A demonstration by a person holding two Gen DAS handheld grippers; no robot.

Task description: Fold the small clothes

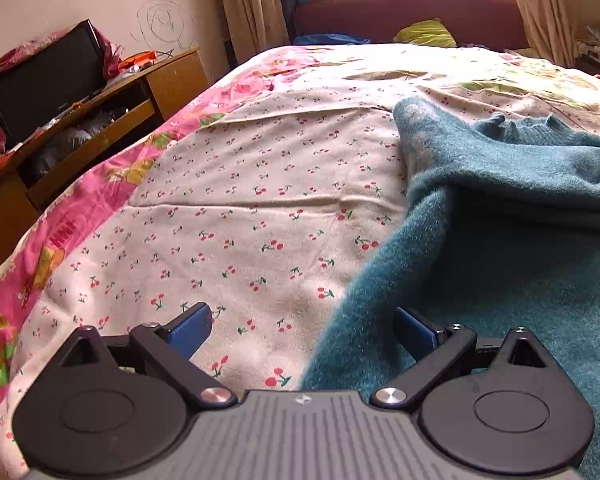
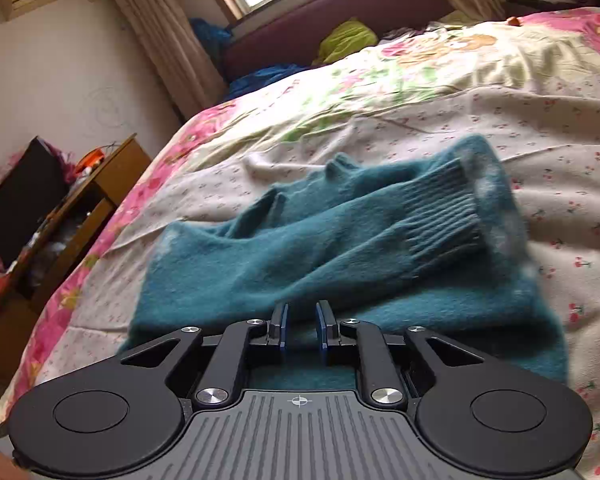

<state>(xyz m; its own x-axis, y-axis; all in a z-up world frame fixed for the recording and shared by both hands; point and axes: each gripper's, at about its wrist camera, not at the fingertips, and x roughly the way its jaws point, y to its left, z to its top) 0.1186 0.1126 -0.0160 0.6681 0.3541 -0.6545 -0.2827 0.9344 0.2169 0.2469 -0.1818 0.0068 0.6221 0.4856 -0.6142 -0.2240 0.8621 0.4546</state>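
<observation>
Bed [image 1: 260, 200] hidden under teal sweater [image 2: 300, 248]

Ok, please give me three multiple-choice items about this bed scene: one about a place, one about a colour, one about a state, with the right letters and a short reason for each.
1. Where does the sweater lie?
A. on the cherry-print sheet of the bed
B. on the wooden cabinet
C. on the floor

2. What colour is the sweater?
A. pink
B. teal
C. yellow-green

3. In what state is the left gripper?
A. shut on the sweater
B. shut on the sheet
C. open, holding nothing

Answers:
1 A, the knit spreads over the cherry-print sheet in both wrist views.
2 B, the whole knit is teal; yellow-green belongs only to the bundle near the headboard.
3 C, its blue fingers stand wide apart and only bedding and the sweater's edge show between them.
</observation>
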